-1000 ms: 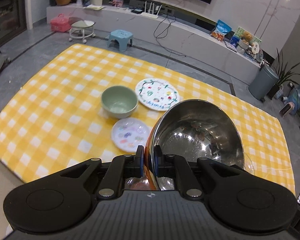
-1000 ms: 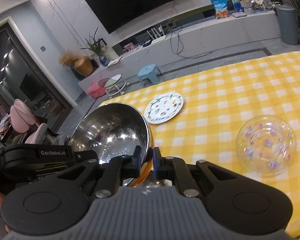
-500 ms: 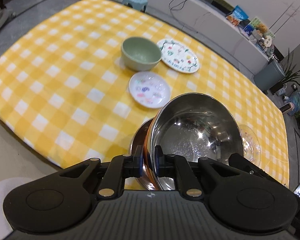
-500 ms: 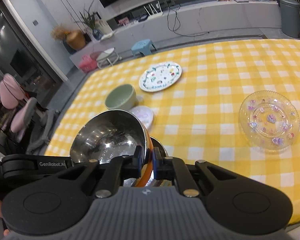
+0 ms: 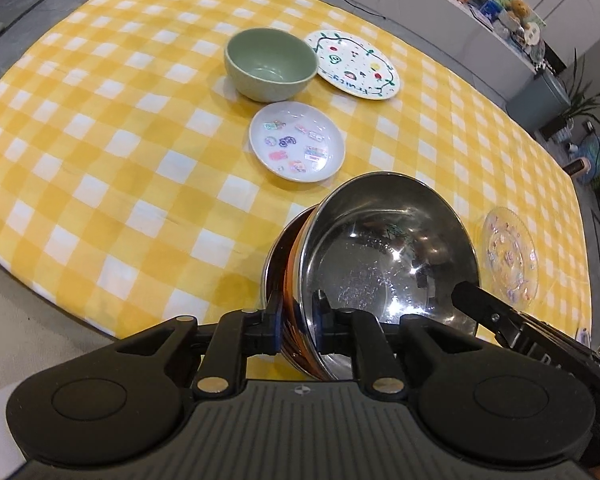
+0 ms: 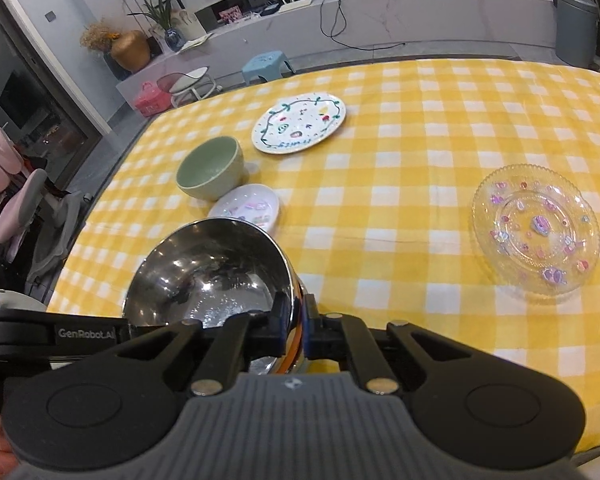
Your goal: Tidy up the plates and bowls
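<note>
My left gripper is shut on the rim of a steel bowl with an orange outside. My right gripper is shut on the opposite rim of the same bowl. The bowl tilts over a second steel bowl that sits on the cloth near the front edge. A green bowl, a small white sticker plate, a large painted plate and a clear glass plate lie on the cloth.
The yellow checked tablecloth covers the table; its front edge is just below the bowls. A grey bin, a blue stool and a low white shelf stand beyond the table.
Both grippers have carried the steel bowl down and toward the front edge of the table, over the second steel bowl. The plates and green bowl have not moved.
</note>
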The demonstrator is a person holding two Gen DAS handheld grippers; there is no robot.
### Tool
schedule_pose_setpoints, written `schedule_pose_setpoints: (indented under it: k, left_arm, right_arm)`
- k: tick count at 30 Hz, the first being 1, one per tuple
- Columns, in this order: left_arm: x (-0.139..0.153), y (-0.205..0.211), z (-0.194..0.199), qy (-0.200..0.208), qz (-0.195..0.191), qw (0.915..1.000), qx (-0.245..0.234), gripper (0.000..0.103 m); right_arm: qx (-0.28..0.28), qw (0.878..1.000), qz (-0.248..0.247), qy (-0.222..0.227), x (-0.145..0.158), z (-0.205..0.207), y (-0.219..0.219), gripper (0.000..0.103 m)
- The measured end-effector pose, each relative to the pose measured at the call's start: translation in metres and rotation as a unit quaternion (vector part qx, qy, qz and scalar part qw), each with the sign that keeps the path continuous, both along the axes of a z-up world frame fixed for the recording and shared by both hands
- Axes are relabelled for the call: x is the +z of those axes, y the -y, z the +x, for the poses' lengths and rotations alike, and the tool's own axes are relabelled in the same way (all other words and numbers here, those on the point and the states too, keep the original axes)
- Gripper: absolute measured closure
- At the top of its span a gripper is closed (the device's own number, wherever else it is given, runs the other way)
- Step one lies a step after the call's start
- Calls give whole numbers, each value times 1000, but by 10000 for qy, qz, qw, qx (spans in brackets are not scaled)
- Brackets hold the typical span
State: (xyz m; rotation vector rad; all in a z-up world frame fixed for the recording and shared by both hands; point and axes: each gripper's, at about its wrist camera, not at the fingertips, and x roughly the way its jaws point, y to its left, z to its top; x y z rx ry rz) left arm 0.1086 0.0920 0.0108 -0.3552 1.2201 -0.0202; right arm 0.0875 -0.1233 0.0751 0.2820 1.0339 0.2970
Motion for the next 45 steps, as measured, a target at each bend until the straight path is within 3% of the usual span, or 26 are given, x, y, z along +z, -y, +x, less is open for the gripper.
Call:
schedule_pose_setpoints:
  k: [12,21,27,30,36,45]
  left_arm:
    - [6,-1,3,27,93,9999,-94,84]
    - [19,-14,2,405,-4,9992,72,84]
    - [28,-17,1,708,75,9975,-14,84]
    - [33,-18,4,799,113,9967,-83,84]
    - [42,-19,9,1034,273,9940,-210,84]
    - [46,-33,36,1232,187,9921,-166,79]
  right_arm:
    - [49,9998,-19,-191,-14,4,-3,100]
    - [109,9998,-42,-189,-15,4,-5,97]
    - [164,9998,44,-86,-8,6,-1,90]
    - [198,9998,37,23,0,9,-1,80]
    - [314,9993,31,203,14,23,-8,75]
    - [358,9992,122,160,18,60,-22,71]
